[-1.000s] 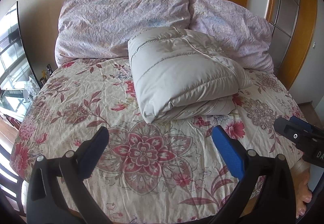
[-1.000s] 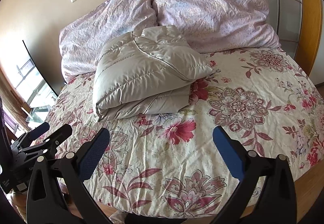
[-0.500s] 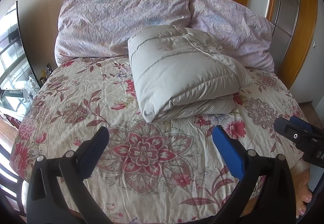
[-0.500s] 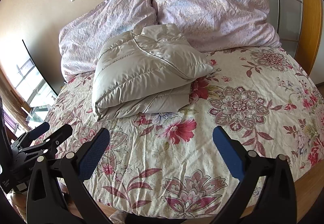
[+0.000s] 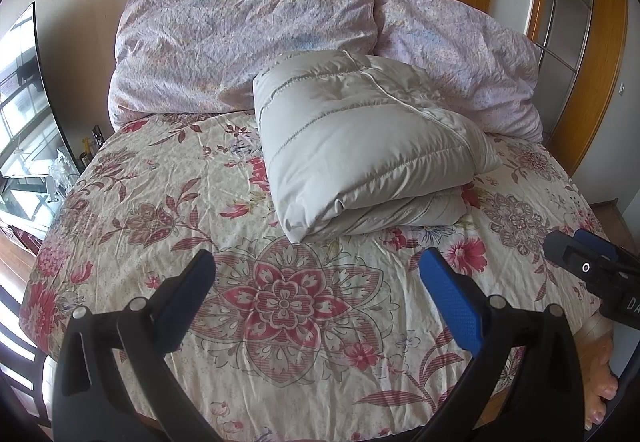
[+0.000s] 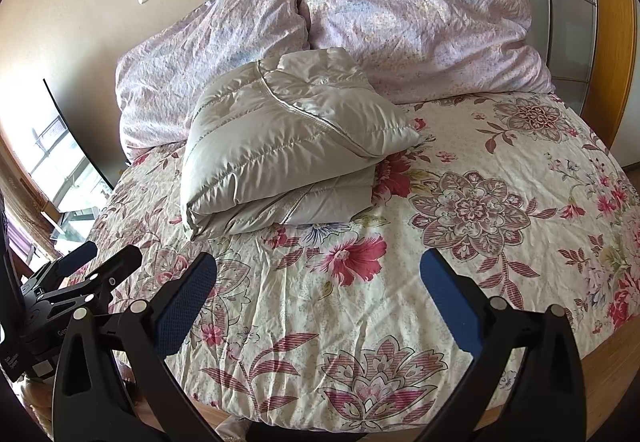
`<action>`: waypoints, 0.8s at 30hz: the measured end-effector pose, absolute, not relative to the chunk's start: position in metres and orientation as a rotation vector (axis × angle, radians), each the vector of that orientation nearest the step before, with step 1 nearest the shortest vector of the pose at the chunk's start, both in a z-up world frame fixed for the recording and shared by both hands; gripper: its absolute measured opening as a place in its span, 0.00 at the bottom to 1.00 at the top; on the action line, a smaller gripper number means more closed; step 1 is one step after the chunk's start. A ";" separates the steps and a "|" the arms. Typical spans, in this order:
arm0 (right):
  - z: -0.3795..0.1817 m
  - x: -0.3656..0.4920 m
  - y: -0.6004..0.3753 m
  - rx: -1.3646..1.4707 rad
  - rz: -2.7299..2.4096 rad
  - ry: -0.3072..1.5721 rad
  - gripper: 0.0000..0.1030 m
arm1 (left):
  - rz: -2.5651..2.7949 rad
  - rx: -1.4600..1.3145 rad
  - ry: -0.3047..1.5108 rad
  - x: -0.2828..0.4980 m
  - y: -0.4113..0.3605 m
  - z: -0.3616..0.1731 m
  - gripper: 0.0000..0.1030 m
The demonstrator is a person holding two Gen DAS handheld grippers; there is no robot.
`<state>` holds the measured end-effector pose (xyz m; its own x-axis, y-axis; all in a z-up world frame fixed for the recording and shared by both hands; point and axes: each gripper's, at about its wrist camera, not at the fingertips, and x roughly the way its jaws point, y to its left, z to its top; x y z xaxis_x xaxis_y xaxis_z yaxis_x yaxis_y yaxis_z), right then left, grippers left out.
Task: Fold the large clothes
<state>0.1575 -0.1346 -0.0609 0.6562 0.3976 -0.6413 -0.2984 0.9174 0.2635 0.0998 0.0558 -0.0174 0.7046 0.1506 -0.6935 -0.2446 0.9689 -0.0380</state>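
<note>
The grey puffer jacket [image 5: 368,150] lay folded into a thick bundle on the floral bedspread [image 5: 160,202], its far edge against the two lilac pillows [image 5: 248,50]. The left gripper [image 5: 316,282] and right gripper [image 6: 318,282] both stood wide and empty, well short of the jacket, over the bedspread's near part. The bundle's long axis ran across both views; it sat ahead and slightly right of the left jaws, ahead and left of the right. Neither seemed clearly nearer.

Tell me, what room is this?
Most likely a bedroom. There is a bed with a flowery cover, two pillows against the wall, and a folded puffy jacket lying on top.
</note>
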 end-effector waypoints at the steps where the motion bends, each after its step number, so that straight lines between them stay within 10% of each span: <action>1: -0.061 0.158 -0.135 0.139 0.395 0.759 0.99 | 0.220 -0.130 0.758 0.100 0.056 -0.017 0.98; 24: -0.061 0.159 -0.138 0.140 0.391 0.757 0.99 | 0.220 -0.131 0.760 0.101 0.056 -0.019 0.98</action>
